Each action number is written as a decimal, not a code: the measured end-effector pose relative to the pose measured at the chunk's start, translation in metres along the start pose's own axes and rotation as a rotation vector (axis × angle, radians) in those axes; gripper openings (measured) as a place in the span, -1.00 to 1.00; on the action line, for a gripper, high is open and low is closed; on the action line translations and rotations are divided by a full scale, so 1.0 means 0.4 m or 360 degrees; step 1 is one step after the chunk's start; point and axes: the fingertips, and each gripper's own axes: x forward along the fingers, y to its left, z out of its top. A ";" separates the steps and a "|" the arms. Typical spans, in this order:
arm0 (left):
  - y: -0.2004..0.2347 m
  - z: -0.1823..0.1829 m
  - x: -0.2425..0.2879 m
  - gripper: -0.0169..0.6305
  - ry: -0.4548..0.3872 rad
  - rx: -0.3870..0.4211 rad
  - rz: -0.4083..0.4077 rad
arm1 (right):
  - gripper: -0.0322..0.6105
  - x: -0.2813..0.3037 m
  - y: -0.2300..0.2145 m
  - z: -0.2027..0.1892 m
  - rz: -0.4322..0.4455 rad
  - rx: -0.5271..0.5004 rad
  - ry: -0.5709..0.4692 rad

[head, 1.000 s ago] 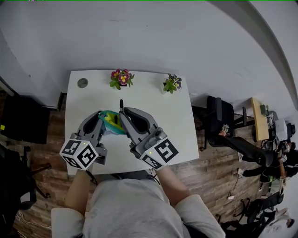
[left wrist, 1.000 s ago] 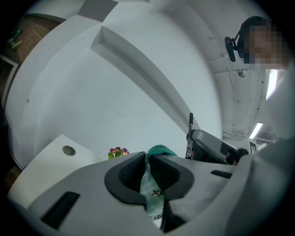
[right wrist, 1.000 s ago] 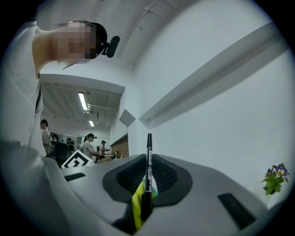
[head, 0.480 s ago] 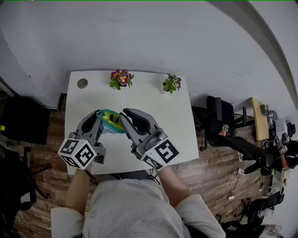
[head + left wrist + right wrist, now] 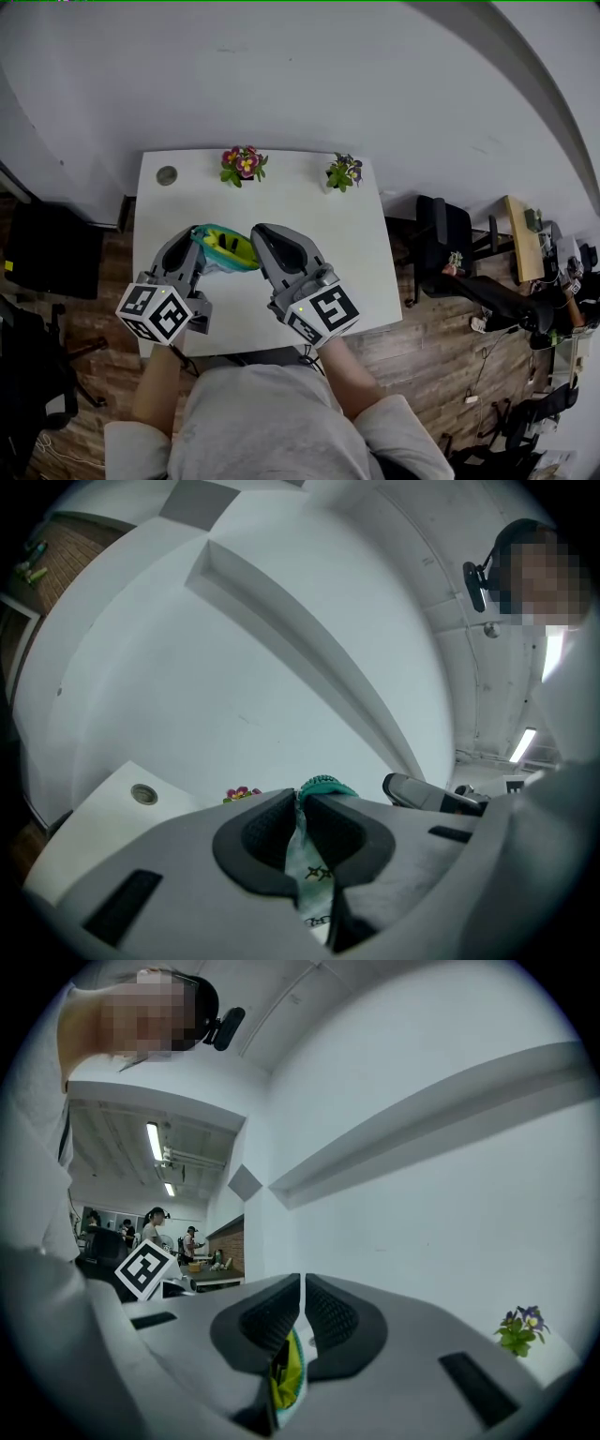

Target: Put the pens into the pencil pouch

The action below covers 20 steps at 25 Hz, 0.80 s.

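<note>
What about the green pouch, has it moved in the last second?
No. The pouch stays the same way off the pink flowers, gripped by the left gripper and the right gripper.

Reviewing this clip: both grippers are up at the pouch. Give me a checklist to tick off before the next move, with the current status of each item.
1. Grip of left gripper on the pencil pouch fabric: ok.
2. Grip of right gripper on the pouch's rim: ok.
3. Pouch mouth open, yellow lining showing between the grippers: ok.
4. All pens inside the pouch: cannot tell.
5. No pen left on the table: cannot tell; none on the visible top, but the grippers cover part of it.
6. Both flower pots clear of the grippers: ok.
</note>
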 end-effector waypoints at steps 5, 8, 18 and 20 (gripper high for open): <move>-0.011 0.020 -0.005 -0.79 -0.0008 0.0090 0.0013 | -0.79 -0.028 -0.019 0.010 -0.0081 -0.0038 0.0017; -0.020 0.032 -0.005 -0.79 -0.0014 0.0145 0.0014 | -0.79 -0.047 -0.037 0.020 -0.0135 -0.0041 0.0005; -0.061 0.081 -0.007 -0.79 -0.0045 0.0335 0.0026 | -0.78 -0.113 -0.112 0.042 -0.0329 -0.0024 -0.0025; -0.068 0.092 -0.012 -0.79 -0.0053 0.0383 0.0038 | -0.78 -0.130 -0.127 0.045 -0.0380 -0.0020 -0.0036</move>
